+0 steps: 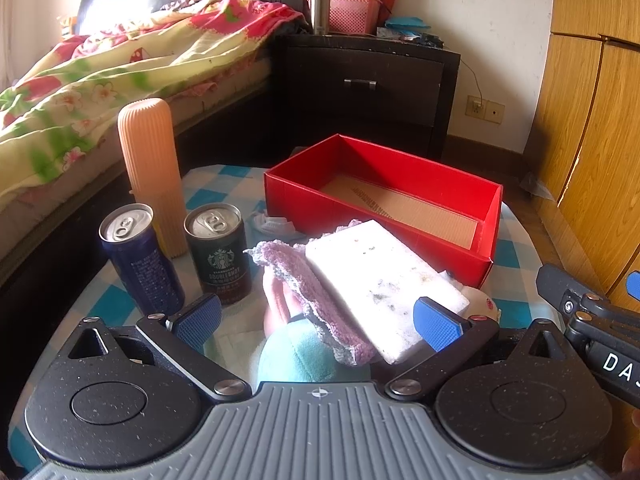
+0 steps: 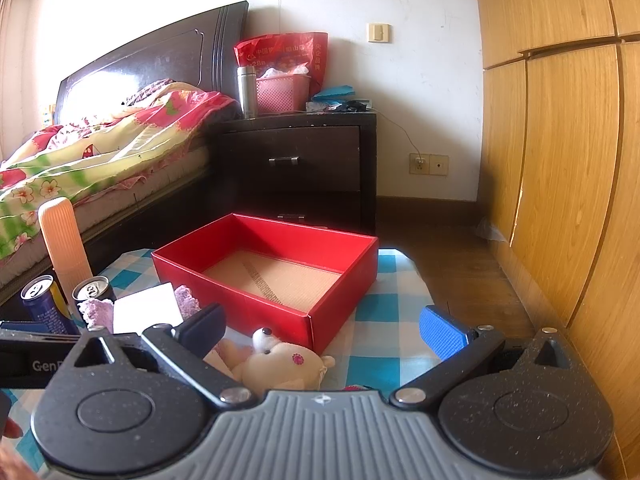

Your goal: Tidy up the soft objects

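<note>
Lying between wide-spread left hand-held gripper (image 1: 318, 322) fingers: white sponge (image 1: 380, 284).

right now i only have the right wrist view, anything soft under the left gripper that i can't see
Observer: Yes, a teal plush lies just below the open left gripper, partly under the purple knitted cloth.
Operator: what's the white block on that cloth
Observer: A white sponge, leaning across the cloth. Its top is speckled with dark spots.
Operator: anything else soft by the box
Observer: A small crumpled white cloth lies at the near left corner of the red box.
</note>
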`<state>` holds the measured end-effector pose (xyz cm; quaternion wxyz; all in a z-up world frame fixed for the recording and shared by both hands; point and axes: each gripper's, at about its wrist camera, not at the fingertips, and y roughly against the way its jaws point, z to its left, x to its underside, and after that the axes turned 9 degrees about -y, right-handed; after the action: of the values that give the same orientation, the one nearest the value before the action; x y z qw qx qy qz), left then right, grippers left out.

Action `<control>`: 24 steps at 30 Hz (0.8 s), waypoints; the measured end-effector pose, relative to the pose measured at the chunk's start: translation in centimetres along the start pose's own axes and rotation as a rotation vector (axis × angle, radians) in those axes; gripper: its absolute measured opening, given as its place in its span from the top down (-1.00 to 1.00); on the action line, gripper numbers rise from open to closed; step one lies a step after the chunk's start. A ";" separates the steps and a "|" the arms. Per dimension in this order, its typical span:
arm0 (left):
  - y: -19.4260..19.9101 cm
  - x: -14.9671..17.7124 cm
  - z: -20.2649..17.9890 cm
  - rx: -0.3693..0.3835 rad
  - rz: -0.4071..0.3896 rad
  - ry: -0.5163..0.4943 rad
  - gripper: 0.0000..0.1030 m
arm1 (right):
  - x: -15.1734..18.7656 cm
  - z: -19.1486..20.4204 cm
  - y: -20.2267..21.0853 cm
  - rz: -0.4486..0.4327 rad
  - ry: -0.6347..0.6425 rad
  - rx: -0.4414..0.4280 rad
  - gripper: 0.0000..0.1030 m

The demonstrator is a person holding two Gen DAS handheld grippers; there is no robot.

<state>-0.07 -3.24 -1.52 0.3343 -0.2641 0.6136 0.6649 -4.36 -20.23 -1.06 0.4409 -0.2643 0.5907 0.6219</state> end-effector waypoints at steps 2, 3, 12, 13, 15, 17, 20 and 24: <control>0.0 0.0 0.0 -0.001 0.000 0.000 -0.90 | 0.0 0.0 0.0 0.001 0.000 0.001 -0.64; 0.0 0.0 0.0 -0.001 0.001 0.000 -0.89 | 0.0 0.0 0.0 0.002 -0.001 0.001 -0.64; 0.0 0.0 0.0 -0.001 0.001 0.000 -0.90 | 0.1 0.0 0.0 0.003 -0.002 0.001 -0.64; 0.0 0.0 0.0 -0.001 0.001 0.000 -0.90 | 0.1 0.0 0.0 0.001 -0.002 0.000 -0.64; 0.0 0.0 0.0 -0.001 0.001 0.000 -0.90 | 0.1 -0.1 0.0 -0.001 -0.001 0.000 -0.64; 0.0 0.0 0.0 -0.001 0.000 0.000 -0.90 | 0.0 -0.1 0.0 0.000 -0.001 0.000 -0.64; 0.0 0.0 0.0 -0.001 0.001 0.000 -0.90 | 0.1 0.0 -0.1 0.000 0.001 0.001 -0.64; 0.0 0.0 -0.1 -0.001 0.001 0.001 -0.90 | 0.1 0.0 0.0 0.004 0.007 0.006 -0.64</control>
<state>-0.06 -3.29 -1.54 0.3334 -0.2641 0.6137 0.6652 -4.39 -20.20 -1.16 0.4384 -0.2640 0.5946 0.6201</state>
